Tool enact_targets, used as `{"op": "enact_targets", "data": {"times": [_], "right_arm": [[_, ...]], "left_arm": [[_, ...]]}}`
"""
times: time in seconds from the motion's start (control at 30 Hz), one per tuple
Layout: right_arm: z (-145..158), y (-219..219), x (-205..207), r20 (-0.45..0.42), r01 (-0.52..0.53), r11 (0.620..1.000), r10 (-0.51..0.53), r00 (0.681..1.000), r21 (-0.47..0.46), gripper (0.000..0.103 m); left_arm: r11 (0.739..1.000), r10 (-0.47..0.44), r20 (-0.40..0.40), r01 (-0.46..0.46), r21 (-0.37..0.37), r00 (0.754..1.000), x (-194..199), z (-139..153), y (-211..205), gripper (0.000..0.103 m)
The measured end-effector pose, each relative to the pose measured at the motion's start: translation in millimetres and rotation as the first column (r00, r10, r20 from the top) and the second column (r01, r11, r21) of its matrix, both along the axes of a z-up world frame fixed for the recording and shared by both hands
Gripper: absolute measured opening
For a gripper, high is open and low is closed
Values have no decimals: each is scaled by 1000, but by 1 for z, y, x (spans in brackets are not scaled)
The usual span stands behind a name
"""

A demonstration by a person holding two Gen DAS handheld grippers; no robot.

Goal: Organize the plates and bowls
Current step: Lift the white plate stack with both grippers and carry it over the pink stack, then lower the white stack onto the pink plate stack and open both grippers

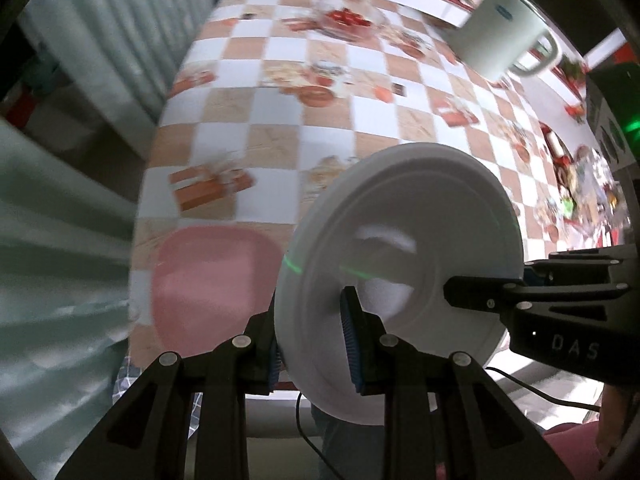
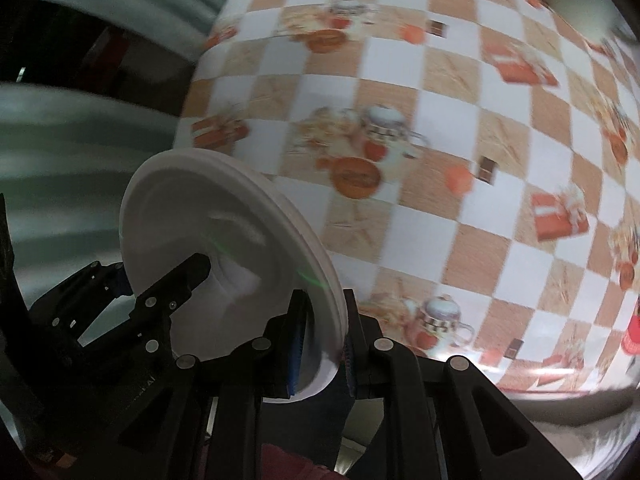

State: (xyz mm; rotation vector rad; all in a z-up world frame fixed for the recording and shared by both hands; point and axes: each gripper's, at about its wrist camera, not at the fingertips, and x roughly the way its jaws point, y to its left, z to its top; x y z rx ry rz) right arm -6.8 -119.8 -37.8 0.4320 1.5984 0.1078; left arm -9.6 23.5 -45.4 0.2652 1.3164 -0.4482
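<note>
Left wrist view has the left claw (image 1: 316, 344) clamped on the rim of a white plate (image 1: 404, 248), its blue pads (image 1: 351, 344) pressing both faces; the plate hangs on edge above the bench (image 1: 280, 120), clear of the checkered cloth. The right claw (image 1: 472, 298) reaches in from the right and grips the opposite rim, its body cut off by the frame edge. A pink plate (image 1: 208, 284) lies near the bench's near left corner, blurred and partly hidden behind the white one. A white pot (image 1: 504, 28) stands toward the far right edge, smeared by motion. Right wrist view shows the right claw (image 2: 322, 344) shut on the same white plate (image 2: 192, 216), whose lower rim disappears between the fingers; the left claw (image 2: 188, 272) holds its far side.
</note>
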Motion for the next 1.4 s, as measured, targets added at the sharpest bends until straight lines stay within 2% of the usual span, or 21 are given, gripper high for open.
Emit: {"op": "enact_targets", "data": {"times": [0.4,0.7,1.07,1.4], "right_arm": [[4,84,38,15,-173,985,173,985,-10,19],[-24,121,57,-32,-217,976,217,976,-12,19],[-71,128,69,-103,-179,984,178,979,-2,20],[-93,126,67,-129,-167,986,166,978,6,20]], "left_arm": [[990,139,28,-140,11,990,8,3,80,29],[974,229,-33,-228,14,973,18,-26,117,29],[974,225,-81,-220,62,971,36,-66,121,30],[978,199,-90,-192,77,976,42,-87,116,30]]}}
